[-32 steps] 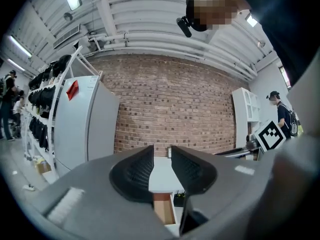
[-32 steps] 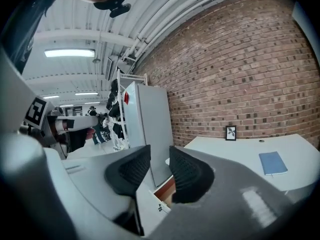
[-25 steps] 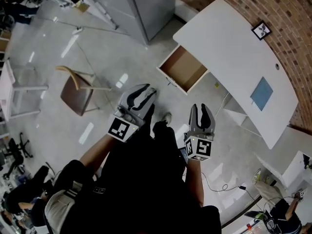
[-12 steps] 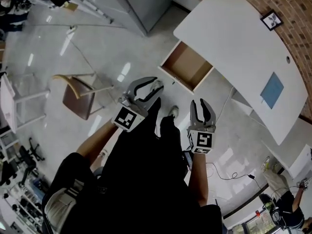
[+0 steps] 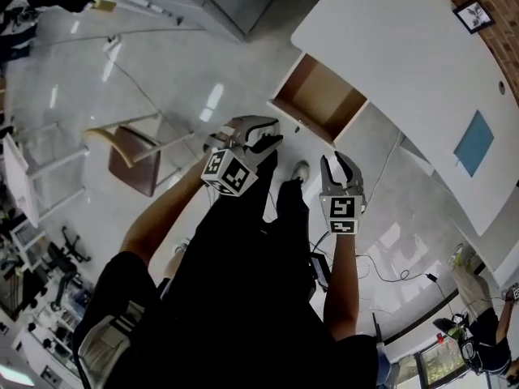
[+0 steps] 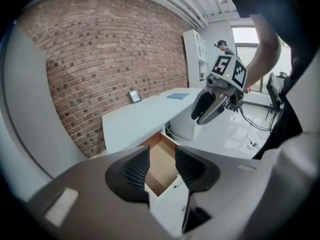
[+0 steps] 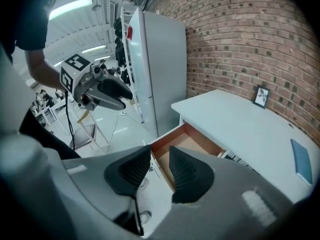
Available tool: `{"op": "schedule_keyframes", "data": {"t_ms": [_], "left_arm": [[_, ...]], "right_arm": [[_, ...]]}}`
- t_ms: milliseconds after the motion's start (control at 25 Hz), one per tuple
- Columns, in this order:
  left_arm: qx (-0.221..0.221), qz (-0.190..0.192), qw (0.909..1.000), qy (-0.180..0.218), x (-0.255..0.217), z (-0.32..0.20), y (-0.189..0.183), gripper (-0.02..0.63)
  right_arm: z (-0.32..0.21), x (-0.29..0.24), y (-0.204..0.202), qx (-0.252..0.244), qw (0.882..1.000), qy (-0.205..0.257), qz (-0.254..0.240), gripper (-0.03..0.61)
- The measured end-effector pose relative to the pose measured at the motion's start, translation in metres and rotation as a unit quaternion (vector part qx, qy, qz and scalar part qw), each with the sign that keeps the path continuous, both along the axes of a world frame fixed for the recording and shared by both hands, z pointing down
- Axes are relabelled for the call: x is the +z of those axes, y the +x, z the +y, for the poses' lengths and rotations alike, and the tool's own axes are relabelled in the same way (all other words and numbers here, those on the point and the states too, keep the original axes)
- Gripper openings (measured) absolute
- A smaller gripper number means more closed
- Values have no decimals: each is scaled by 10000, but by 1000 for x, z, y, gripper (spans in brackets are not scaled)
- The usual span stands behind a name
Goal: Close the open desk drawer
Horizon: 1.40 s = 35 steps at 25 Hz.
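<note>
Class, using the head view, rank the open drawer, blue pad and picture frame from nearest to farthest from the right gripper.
1. Open drawer, just ahead of the right gripper.
2. Blue pad, right on the desk.
3. Picture frame, desk's far corner.

Background clutter, office floor with a brick back wall.
Brown-seated chair [image 5: 134, 160] with a curved wood back stands alone on the glossy pale floor [image 5: 97, 63]. Tall grey cabinet [image 7: 160, 69] sits near the brick wall [image 7: 240, 39]. Small black picture frame [image 5: 474, 14] is propped upright at the wall; the blue sheet [image 5: 474, 143] lies flat, well apart from it. White rack [image 5: 24, 185] at the left edge, black office chairs [image 5: 65, 254] below it. Another person [image 5: 482, 331] at lower right.
</note>
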State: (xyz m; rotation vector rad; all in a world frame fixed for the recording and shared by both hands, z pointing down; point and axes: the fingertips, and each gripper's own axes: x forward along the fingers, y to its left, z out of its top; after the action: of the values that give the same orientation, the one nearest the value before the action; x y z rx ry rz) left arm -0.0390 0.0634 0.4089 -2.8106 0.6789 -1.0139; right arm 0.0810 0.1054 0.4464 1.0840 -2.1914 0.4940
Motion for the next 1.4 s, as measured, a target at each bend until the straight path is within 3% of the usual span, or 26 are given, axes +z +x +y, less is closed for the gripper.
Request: {"op": "schedule_keyframes", "data": {"t_ms": [240, 520, 760, 1160, 1320, 1400], "left_arm": [[708, -735, 9948, -68, 66, -11, 5, 181], [1485, -1512, 9772, -125, 151, -13, 0, 198], [1971, -2120, 9571, -102, 210, -25, -6, 202], [2241, -2491, 9403, -588, 263, -18, -18, 189], [2252, -2524, 9402, -400, 266, -24, -18, 112], [2336, -2511, 9384, -412, 266, -23, -18, 109]], "right_arm": [[0, 63, 3, -476, 9955, -450, 688, 121], [10, 135, 0, -963, 9821, -889, 1350, 122], [-4, 176, -1, -1149, 9754, -927, 1638, 123], [4, 223, -2, -1524, 9607, -1163, 2008, 123], [4, 227, -1, -1541, 9584, -1212, 2074, 108], [3, 227, 0, -1534, 9584, -1226, 2071, 84]]}}
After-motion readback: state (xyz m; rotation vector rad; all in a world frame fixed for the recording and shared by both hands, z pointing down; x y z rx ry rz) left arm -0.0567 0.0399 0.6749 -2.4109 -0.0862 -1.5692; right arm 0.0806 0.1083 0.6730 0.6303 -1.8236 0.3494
